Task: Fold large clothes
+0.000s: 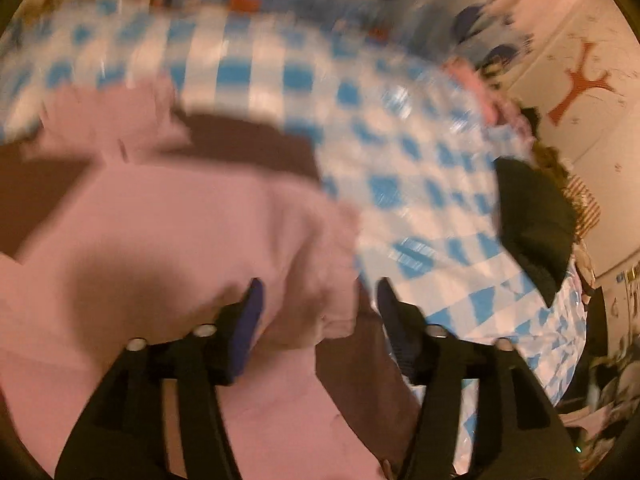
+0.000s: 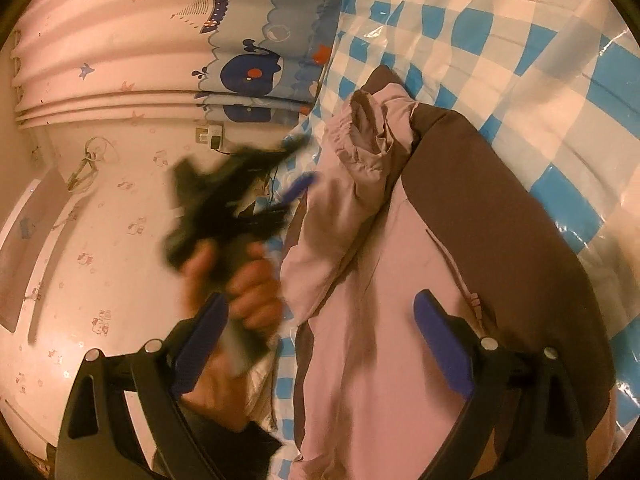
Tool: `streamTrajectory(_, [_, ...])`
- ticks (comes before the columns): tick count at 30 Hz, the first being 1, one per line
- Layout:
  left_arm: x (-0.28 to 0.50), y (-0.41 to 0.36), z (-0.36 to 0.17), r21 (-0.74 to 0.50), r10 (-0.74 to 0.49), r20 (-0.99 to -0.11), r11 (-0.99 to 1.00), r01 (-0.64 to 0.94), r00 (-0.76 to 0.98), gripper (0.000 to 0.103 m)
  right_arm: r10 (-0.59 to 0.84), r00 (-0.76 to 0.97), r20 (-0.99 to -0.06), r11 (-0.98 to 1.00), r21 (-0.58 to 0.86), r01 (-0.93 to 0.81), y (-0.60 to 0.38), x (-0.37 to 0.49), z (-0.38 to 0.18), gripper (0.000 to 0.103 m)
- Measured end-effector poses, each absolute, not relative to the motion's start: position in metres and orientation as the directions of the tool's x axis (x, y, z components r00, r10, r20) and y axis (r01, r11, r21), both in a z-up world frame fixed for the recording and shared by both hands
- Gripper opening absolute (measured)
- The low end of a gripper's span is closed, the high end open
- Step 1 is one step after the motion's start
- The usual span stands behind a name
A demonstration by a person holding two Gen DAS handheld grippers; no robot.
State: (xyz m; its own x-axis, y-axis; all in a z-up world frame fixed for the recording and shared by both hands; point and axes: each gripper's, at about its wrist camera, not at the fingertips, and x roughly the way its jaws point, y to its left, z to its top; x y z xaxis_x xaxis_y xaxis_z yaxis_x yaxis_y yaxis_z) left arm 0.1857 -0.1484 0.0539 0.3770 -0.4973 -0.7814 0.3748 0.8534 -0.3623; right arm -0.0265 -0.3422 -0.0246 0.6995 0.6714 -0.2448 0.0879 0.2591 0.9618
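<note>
Looking across the bed, we are seeing the pink and brown jacket (image 2: 400,280) lying on the blue-checked plastic sheet (image 2: 500,60), which is stretching bare beyond the garment's far edge. A whale-print curtain (image 2: 256,68) and a pale wall (image 2: 100,240) are closing off the side past the sheet. In the left wrist view a dark garment (image 1: 532,220) is sitting at the sheet's edge. Our left gripper (image 1: 318,298) is angling down over a bunched pink fold, jaws apart; it is probably touching nothing (heavy blur). Our left hand (image 2: 252,296) is gripping its handle. Our right gripper (image 2: 320,332) is hovering over the jacket, jaws wide and empty.
</note>
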Motion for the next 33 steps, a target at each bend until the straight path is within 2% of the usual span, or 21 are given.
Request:
streamTrajectory(1, [0.184, -0.144, 0.064, -0.353, -0.497, -0.769, 0.854, 0.382, 0.401, 0.073, 0.669, 0.700, -0.250, 0.266, 0.960, 0.088, -0.343, -0.027, -0.024, 0.090])
streamTrajectory(2, [0.183, -0.141, 0.073, -0.343, -0.496, -0.755, 0.856, 0.387, 0.429, 0.075, 0.666, 0.701, -0.255, 0.273, 0.958, 0.089, -0.341, -0.027, -0.024, 0.090])
streamTrajectory(5, [0.198, -0.135, 0.075, -0.378, -0.516, -0.739, 0.849, 0.368, 0.432, 0.076, 0.657, 0.703, -0.271, 0.293, 0.952, 0.094, -0.336, -0.030, -0.025, 0.090])
streamTrajectory(9, [0.212, -0.154, 0.031, -0.470, -0.590, -0.727, 0.801, 0.371, 0.351, 0.075, 0.645, 0.707, -0.289, 0.315, 0.944, 0.099, -0.336, -0.030, -0.025, 0.090])
streamTrajectory(11, [0.222, -0.174, -0.003, -0.422, -0.543, -0.779, 0.825, 0.376, 0.315, 0.076, 0.641, 0.705, -0.303, 0.334, 0.937, 0.099, -0.336, -0.029, -0.024, 0.090])
streamTrajectory(12, [0.229, -0.184, -0.023, -0.363, -0.478, -0.825, 0.857, 0.366, 0.300, 0.075, 0.635, 0.706, -0.315, 0.355, 0.930, 0.096, -0.335, -0.028, -0.022, 0.090])
streamTrajectory(14, [0.233, -0.187, -0.040, -0.343, -0.446, -0.846, 0.874, 0.343, 0.291, 0.075, 0.629, 0.702, -0.333, 0.383, 0.919, 0.093, -0.334, -0.027, -0.021, 0.090])
streamTrajectory(18, [0.208, -0.170, -0.010, -0.347, -0.468, -0.818, 0.865, 0.363, 0.334, 0.075, 0.613, 0.707, -0.352, 0.421, 0.903, 0.085, -0.339, -0.025, -0.015, 0.091])
streamTrajectory(21, [0.150, -0.121, 0.042, -0.292, -0.458, -0.795, 0.863, 0.412, 0.397, 0.076, 0.599, 0.715, -0.360, 0.445, 0.892, 0.077, -0.348, -0.025, -0.009, 0.091])
streamTrajectory(23, [0.110, -0.073, 0.068, -0.284, -0.450, -0.782, 0.873, 0.397, 0.430, 0.081, 0.595, 0.716, -0.365, 0.457, 0.886, 0.072, -0.356, -0.025, -0.003, 0.093])
streamTrajectory(24, [0.094, -0.051, 0.078, -0.281, -0.442, -0.780, 0.880, 0.383, 0.443, 0.087, 0.602, 0.703, -0.378, 0.473, 0.879, 0.068, -0.360, -0.025, 0.001, 0.093])
streamTrajectory(26, [0.042, 0.020, 0.093, -0.267, -0.404, -0.789, 0.904, 0.333, 0.463, 0.090, 0.634, 0.647, -0.423, 0.525, 0.850, 0.042, -0.365, -0.025, 0.007, 0.094])
streamTrajectory(30, [-0.034, 0.134, 0.085, -0.197, -0.268, -0.846, 0.960, 0.198, 0.460, 0.090, 0.648, 0.558, -0.518, 0.617, 0.787, 0.014, -0.378, -0.049, 0.008, 0.094])
streamTrajectory(33, [-0.080, 0.214, 0.059, -0.289, -0.277, -0.864, 0.957, 0.037, 0.421, 0.090, 0.627, 0.488, -0.607, 0.681, 0.732, 0.035, -0.388, -0.075, 0.001, 0.094])
